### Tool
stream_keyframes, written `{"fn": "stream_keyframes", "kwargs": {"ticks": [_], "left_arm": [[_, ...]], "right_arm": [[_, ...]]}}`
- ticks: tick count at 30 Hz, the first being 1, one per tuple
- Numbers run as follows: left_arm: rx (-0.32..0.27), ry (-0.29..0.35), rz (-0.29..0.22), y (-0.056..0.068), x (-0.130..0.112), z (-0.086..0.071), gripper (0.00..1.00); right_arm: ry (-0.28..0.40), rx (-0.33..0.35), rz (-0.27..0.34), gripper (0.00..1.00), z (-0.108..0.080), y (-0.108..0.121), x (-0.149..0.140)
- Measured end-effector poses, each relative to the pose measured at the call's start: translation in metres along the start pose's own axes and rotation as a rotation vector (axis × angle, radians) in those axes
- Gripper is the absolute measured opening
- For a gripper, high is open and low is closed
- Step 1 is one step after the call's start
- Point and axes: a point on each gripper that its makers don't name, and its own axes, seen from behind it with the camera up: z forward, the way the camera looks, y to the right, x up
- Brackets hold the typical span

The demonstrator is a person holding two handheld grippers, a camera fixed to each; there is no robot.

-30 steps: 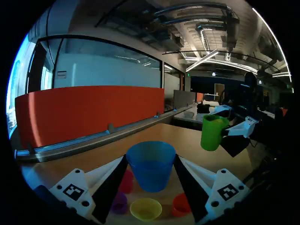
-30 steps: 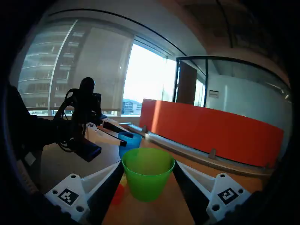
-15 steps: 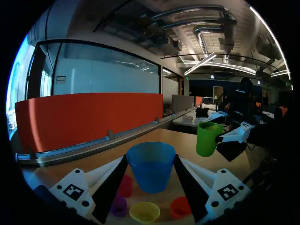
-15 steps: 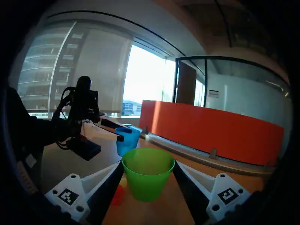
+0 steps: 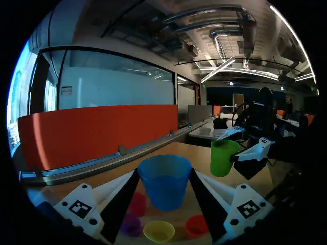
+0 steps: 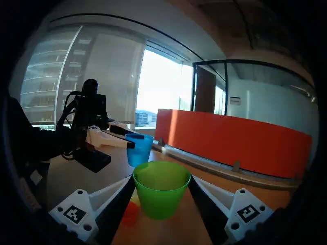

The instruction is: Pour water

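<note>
In the left gripper view my left gripper [image 5: 165, 192] is shut on a blue cup [image 5: 164, 179] with water in it, held upright above the wooden table [image 5: 192, 153]. To its right hangs the green cup [image 5: 221, 157], held by my right gripper [image 5: 234, 153]. In the right gripper view my right gripper [image 6: 162, 196] is shut on that green cup [image 6: 161, 188], upright, its inside looking empty. The blue cup [image 6: 139, 149] shows up there to the left and farther off, clamped in my left gripper [image 6: 131, 141], which a dark-sleeved arm [image 6: 36, 143] holds.
Below the blue cup, several small cups stand on the table: a pink cup [image 5: 137, 203], a purple cup [image 5: 131, 223], a yellow cup [image 5: 159, 231] and a red cup [image 5: 196, 226]. A red cup [image 6: 130, 212] shows under the green cup. An orange partition [image 5: 98, 128] with a metal rail borders the table.
The two cups have come closer together: the green cup has drifted left and lower in the left gripper view, and the blue cup has risen and moved nearer in the right gripper view.
</note>
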Motion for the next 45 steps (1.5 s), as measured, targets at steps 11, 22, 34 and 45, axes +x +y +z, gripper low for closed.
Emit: {"fn": "stream_keyframes", "kwargs": {"ticks": [11,22,34,45], "left_arm": [[0.013,0.014,0.022,-0.003,0.018,-0.011,0.87],[0.027,0.022,0.041,-0.003,0.03,-0.022,0.87],[0.042,0.022,0.054,-0.009,0.035,-0.027,0.87],[0.067,0.02,0.088,-0.016,0.037,-0.035,0.87]], "right_arm": [[0.007,0.036,0.025,0.94,0.019,-0.01,-0.001],[0.015,0.066,0.055,0.94,0.039,-0.019,-0.004],[0.018,0.093,0.055,0.94,0.051,-0.03,-0.002],[0.019,0.124,0.052,0.94,0.065,-0.042,-0.002]]}}
